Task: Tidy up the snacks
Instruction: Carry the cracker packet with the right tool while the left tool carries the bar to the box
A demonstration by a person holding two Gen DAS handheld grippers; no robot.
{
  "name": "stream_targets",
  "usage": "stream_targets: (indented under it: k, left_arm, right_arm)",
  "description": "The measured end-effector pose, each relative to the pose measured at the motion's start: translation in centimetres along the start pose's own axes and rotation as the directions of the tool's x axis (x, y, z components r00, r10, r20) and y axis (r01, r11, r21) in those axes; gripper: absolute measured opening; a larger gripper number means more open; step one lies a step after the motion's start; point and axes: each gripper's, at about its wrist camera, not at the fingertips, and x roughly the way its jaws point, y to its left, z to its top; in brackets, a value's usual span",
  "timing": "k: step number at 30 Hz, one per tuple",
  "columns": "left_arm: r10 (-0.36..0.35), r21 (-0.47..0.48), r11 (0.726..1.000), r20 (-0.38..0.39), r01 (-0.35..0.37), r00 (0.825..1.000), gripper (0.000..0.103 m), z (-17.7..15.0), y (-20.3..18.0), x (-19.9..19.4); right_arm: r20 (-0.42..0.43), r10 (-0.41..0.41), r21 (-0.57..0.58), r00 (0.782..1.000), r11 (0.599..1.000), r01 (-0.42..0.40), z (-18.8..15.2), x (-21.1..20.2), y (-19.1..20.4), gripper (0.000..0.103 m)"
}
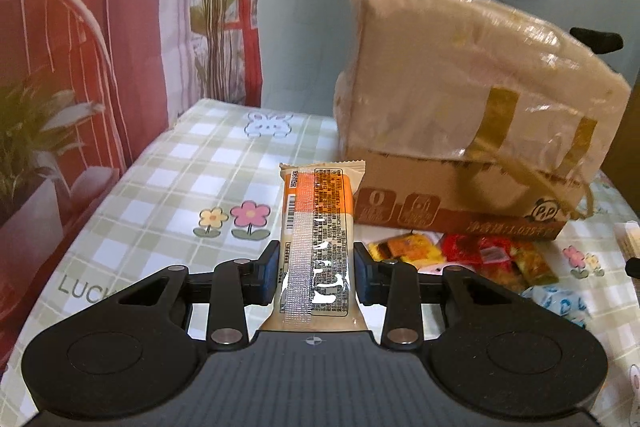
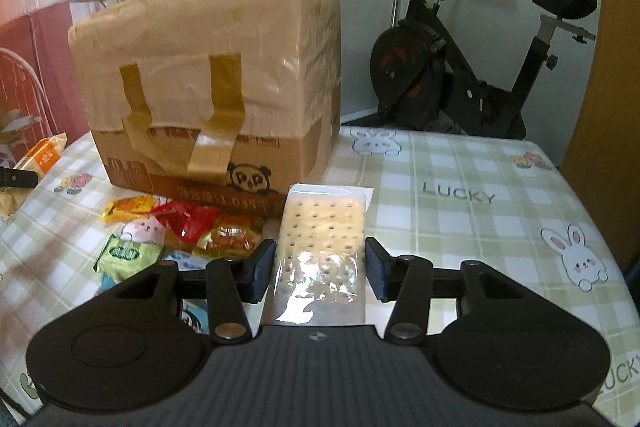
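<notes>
My left gripper (image 1: 316, 267) is shut on a long orange-and-cream snack bar packet (image 1: 316, 203), which points forward over the checked tablecloth (image 1: 180, 187). My right gripper (image 2: 320, 267) is shut on a clear packet of pale crackers (image 2: 324, 219). A pile of small wrapped snacks (image 2: 180, 227), red, yellow and green, lies at the foot of a taped cardboard box (image 2: 208, 87). In the left wrist view the same pile (image 1: 480, 255) is to the right of the bar and the box (image 1: 460, 107) stands behind it. The left gripper's orange packet (image 2: 44, 151) shows at the right view's left edge.
An exercise bike (image 2: 460, 67) stands beyond the table's far edge. A leafy plant (image 1: 216, 7) and red-and-white curtain (image 1: 80, 27) are to the left. The tablecloth (image 2: 480, 207) right of the box bears only printed rabbits and lettering.
</notes>
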Motion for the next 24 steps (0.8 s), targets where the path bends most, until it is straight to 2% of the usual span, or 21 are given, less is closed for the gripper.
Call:
stream_targets:
  k: [7, 12, 18, 24]
  left_arm:
    - [-0.016, 0.014, 1.0, 0.066, 0.015, 0.998, 0.039, 1.9, -1.0, -2.3]
    - [-0.041, 0.016, 0.999, 0.123, 0.039, 0.992, 0.039, 3.3, -1.8, -4.1]
    - [-0.062, 0.028, 0.998, 0.18, 0.058, 0.982, 0.039, 5.5, -3.0, -5.8]
    - [-0.102, 0.053, 0.994, 0.271, 0.091, 0.957, 0.039, 9.4, -4.5, -7.4]
  right_arm:
    - [0.082, 0.033, -0.033, 0.996, 0.999, -0.03, 2.4, -1.5, 0.3, 0.05]
    - [0.159, 0.067, -0.07, 0.985, 0.996, -0.056, 4.9, -2.8, 0.7, 0.05]
    - [0.247, 0.122, -0.112, 0.961, 0.989, -0.097, 8.7, -4.4, 1.3, 0.05]
    - [0.309, 0.181, -0.139, 0.934, 0.98, -0.144, 14.2, -4.2, 1.8, 0.05]
